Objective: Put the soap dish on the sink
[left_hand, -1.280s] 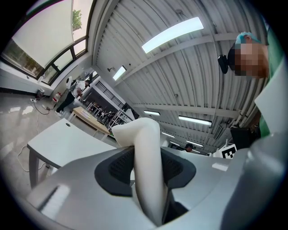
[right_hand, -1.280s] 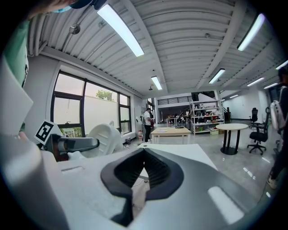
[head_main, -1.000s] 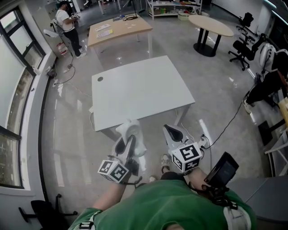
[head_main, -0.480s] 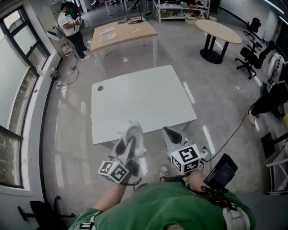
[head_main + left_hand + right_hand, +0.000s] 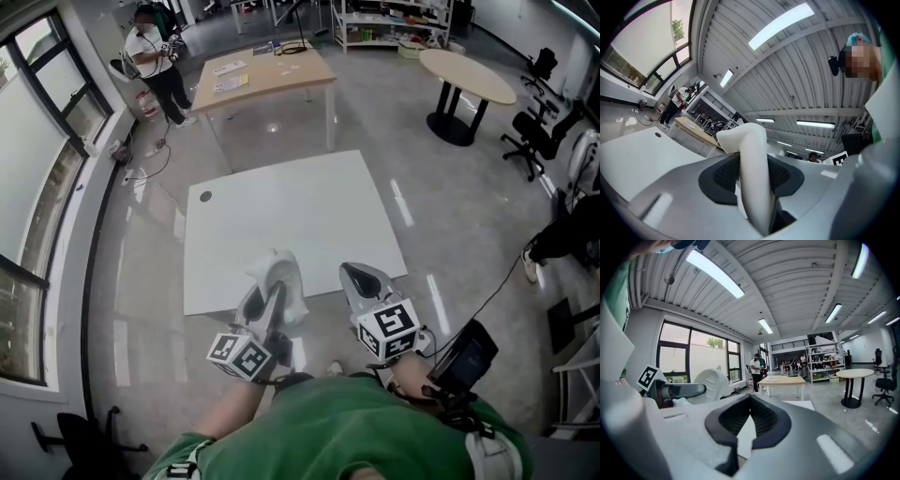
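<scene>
1. Head view: the left gripper (image 5: 265, 302) has its jaws clamped on a white soap dish (image 5: 279, 279). The dish stands on edge between them and sticks out past the tips. The right gripper (image 5: 356, 278) is just beside it, about level with it, with its jaws together and nothing in them. Both sets of tips reach over the near edge of a white table (image 5: 291, 211). Well beyond the jaws are a wooden table (image 5: 267, 75), a standing person (image 5: 155, 52) at its left and a round table (image 5: 467, 77) off to the right.

2. Left gripper view: the dark pads (image 5: 723, 176) press on the dish (image 5: 752, 178) from both sides. The dish runs up through the gap, and its curved rim rises above and ahead of the tips. The white table (image 5: 642, 157) lies ahead and left of the jaws. The wooden table (image 5: 693, 129) and the person (image 5: 675, 103) are far ahead on the same side.

3. Right gripper view: the pads (image 5: 768, 420) meet at their tips, leaving only a narrow wedge lower down, and a bare bit of white table shows through it. Nothing is gripped. The dish (image 5: 712, 383) shows left of these jaws in the other gripper, apart from them. The white table (image 5: 799, 405) lies just ahead, the wooden table (image 5: 783, 379) and the person (image 5: 755, 369) are further ahead, and the round table (image 5: 855, 373) is to the right.
</scene>
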`<state>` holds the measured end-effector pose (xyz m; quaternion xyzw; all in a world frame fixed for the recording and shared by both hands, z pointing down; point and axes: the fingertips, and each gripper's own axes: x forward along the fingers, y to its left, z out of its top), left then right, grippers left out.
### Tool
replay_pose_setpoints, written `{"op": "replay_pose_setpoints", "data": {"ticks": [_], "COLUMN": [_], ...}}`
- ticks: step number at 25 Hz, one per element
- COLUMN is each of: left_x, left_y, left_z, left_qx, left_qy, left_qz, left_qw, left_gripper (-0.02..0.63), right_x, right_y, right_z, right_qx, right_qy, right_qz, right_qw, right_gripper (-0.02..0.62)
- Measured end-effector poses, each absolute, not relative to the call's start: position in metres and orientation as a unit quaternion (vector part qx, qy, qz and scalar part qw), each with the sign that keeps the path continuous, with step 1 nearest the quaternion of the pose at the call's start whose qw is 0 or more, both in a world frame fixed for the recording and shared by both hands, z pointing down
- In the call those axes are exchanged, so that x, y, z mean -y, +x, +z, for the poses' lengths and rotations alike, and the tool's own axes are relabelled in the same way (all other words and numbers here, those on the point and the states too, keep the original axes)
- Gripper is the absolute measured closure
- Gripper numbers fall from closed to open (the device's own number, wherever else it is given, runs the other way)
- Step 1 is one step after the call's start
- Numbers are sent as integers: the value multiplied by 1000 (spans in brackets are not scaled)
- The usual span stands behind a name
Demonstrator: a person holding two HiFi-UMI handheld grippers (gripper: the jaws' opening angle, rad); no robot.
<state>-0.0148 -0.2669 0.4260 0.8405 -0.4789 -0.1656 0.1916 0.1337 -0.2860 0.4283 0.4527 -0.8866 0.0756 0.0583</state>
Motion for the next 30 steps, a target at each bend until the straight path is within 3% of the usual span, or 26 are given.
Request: {"op": "replay_pose_setpoints", "data": {"ticks": [14, 30], "left_x": [307, 376], "left_y": [-41, -129], "left_z": [433, 431], "left_qx": [495, 472], "left_qy": [830, 842], "left_qz": [-156, -157], "left_qw": [204, 208], "left_gripper": [454, 454], "right_x": [330, 392], "right_y": [106, 21], "right_z": [436, 428], "right_qx": [894, 882], "right_qy": [434, 459], "right_qz": [90, 81], "right_qw": [68, 70], "right_gripper": [592, 592]}}
